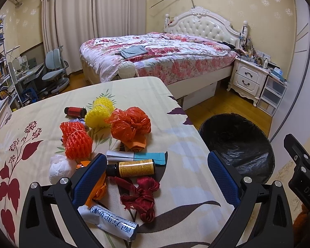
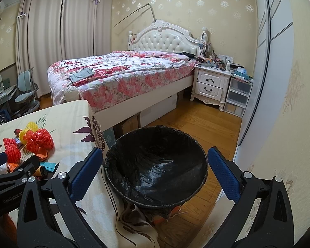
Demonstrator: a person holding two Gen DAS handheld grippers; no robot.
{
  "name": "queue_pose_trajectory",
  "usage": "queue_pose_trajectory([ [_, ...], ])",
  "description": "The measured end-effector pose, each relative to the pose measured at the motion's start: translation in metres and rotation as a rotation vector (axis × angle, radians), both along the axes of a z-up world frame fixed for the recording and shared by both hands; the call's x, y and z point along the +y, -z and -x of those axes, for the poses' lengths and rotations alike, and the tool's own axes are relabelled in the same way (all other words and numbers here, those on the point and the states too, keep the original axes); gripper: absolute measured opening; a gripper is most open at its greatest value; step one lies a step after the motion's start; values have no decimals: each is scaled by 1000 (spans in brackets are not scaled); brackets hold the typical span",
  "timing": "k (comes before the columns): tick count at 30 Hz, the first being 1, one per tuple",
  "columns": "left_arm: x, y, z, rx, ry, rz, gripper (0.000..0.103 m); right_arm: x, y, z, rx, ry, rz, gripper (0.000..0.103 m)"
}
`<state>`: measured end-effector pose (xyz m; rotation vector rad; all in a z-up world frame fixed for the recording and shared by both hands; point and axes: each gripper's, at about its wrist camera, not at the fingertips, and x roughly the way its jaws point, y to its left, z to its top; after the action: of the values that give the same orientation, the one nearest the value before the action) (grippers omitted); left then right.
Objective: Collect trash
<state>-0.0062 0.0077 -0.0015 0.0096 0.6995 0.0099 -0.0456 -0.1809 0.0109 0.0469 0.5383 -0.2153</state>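
Trash lies on the flower-print table [image 1: 41, 128]: an orange plastic bag [image 1: 131, 125], yellow foam nets [image 1: 100, 112], an orange foam net [image 1: 77, 139], a white paper ball [image 1: 59, 168], a small brown bottle [image 1: 132, 167], a dark red rag [image 1: 141, 197], a white wrapper [image 1: 111, 221] and a blue-and-white box [image 1: 138, 157]. My left gripper [image 1: 157, 169] is open, low over the bottle and rag. My right gripper [image 2: 155, 169] is open and empty above the black-lined trash bin [image 2: 155, 165], which also shows in the left wrist view [image 1: 237, 142].
A dark red spool [image 1: 75, 111] lies at the back of the trash pile. The bin stands on wooden floor [image 2: 196, 124] at the table's right edge. A bed [image 2: 124, 76], a nightstand [image 2: 210, 84] and a wardrobe wall [image 2: 279, 82] lie beyond.
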Motion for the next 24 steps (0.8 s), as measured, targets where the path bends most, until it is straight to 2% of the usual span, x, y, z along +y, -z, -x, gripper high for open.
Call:
queue_pose_trajectory([
  [24,-2,0,7,-3,2,4,97,5,6,8,5,-12,-3,99],
])
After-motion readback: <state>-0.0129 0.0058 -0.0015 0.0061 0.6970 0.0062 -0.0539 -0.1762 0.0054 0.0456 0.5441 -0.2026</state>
